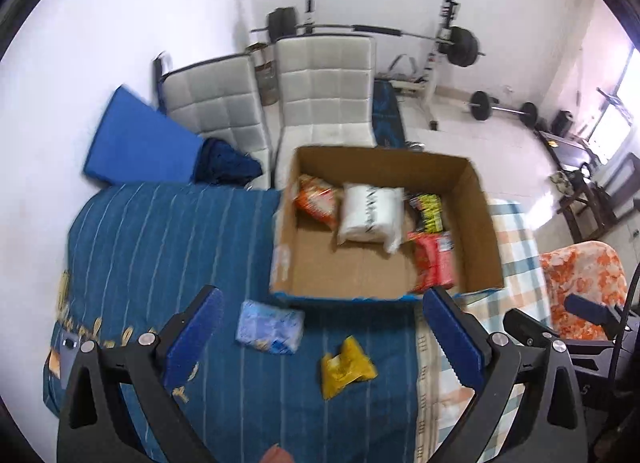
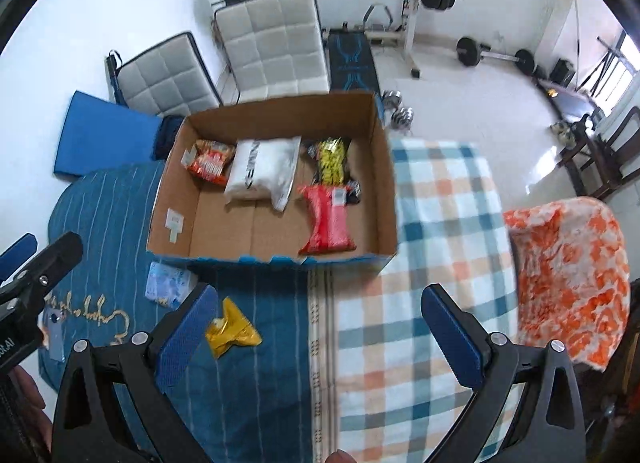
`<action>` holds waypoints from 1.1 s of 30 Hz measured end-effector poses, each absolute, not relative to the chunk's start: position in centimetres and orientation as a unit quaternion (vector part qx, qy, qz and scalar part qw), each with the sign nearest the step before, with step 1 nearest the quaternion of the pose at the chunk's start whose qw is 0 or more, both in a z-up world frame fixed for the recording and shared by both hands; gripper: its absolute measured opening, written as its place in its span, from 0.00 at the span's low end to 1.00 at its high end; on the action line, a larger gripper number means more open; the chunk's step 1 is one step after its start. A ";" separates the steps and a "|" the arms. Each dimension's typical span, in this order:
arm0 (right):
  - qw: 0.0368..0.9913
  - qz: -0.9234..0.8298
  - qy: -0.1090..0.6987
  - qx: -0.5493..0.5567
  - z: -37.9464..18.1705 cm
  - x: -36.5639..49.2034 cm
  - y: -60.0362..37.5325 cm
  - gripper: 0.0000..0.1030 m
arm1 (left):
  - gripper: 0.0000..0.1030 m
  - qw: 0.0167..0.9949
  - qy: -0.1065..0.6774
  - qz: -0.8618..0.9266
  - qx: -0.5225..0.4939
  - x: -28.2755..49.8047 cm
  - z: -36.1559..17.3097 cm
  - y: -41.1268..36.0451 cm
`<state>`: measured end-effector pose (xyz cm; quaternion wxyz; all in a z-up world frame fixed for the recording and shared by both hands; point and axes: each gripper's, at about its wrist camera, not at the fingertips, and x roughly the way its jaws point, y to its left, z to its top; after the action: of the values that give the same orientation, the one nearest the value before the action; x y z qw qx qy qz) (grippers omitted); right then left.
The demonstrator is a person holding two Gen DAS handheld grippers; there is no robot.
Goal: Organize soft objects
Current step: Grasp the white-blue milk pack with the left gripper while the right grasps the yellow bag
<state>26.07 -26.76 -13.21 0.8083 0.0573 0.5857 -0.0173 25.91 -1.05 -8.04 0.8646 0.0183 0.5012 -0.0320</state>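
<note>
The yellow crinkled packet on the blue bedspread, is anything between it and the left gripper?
Nothing visible. The yellow crinkled packet lies alone on the blue striped bedspread, in open view between the fingers of the open left gripper; the light blue packet sits off to its side.

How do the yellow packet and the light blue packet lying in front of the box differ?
The yellow packet is crumpled and peaked; the blue packet lies flat and rectangular. The yellow one looks smaller than the blue one. The blue one sits nearer the box, the yellow one farther from it. Both lie outside the box on the dark blue cover, held by neither gripper.
</note>
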 end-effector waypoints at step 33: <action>0.628 -0.014 0.771 0.103 -35.5 25.2 -18.8 0.35 | 0.98 0.698 0.715 0.016 0.026 32.2 -33.2 9.6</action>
<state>25.25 -18.81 -35.55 0.6277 0.1034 0.7714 -0.0138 32.23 9.55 -33.18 0.6982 0.0257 0.7153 0.0163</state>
